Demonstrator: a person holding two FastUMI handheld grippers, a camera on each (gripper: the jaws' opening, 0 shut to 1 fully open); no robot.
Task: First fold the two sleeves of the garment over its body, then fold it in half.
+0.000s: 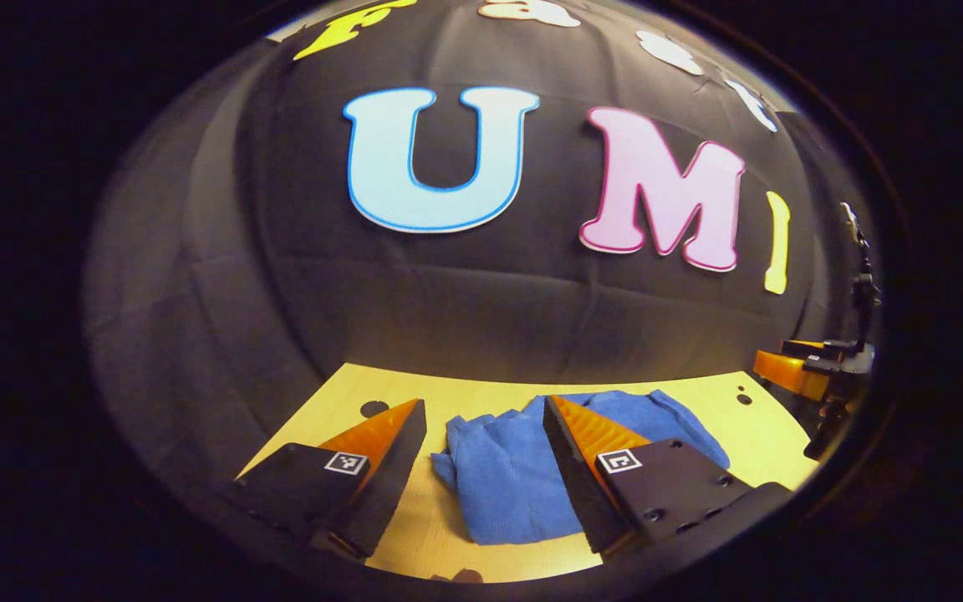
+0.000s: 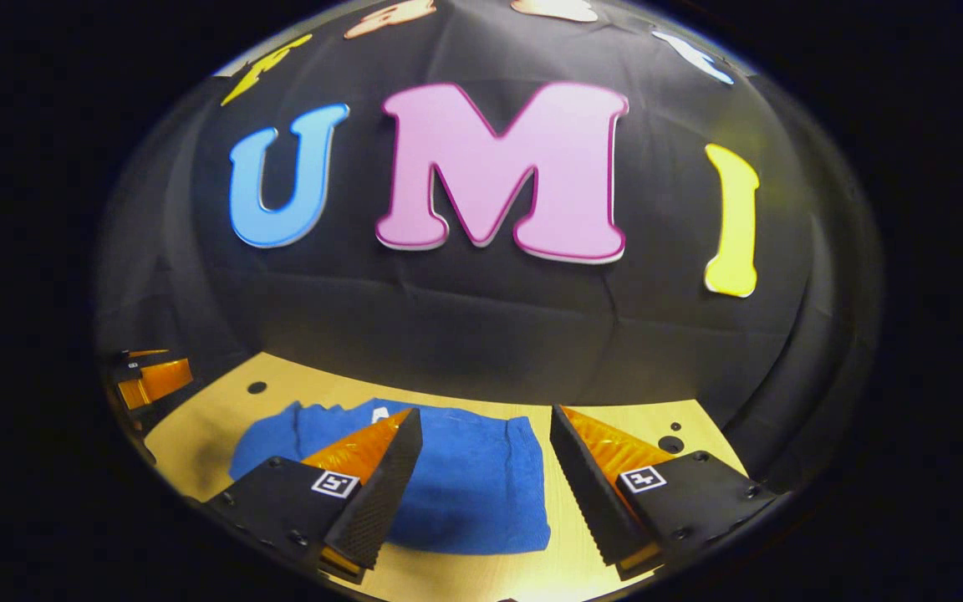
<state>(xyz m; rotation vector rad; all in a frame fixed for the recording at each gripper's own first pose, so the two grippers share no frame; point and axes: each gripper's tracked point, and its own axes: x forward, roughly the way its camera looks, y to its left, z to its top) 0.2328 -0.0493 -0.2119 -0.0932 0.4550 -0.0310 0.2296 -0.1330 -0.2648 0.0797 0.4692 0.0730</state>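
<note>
My left gripper (image 1: pixel 484 435) and right gripper (image 2: pixel 486 443) both hang spread wide, holding nothing, above the folded blue garment (image 2: pixel 456 485) on the table (image 2: pixel 197 435).

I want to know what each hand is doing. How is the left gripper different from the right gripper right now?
In its own view, the left gripper frames the blue garment in its gap; the right gripper has the garment mostly behind its left finger, with bare table in its gap. Both are open and hold nothing.
</note>
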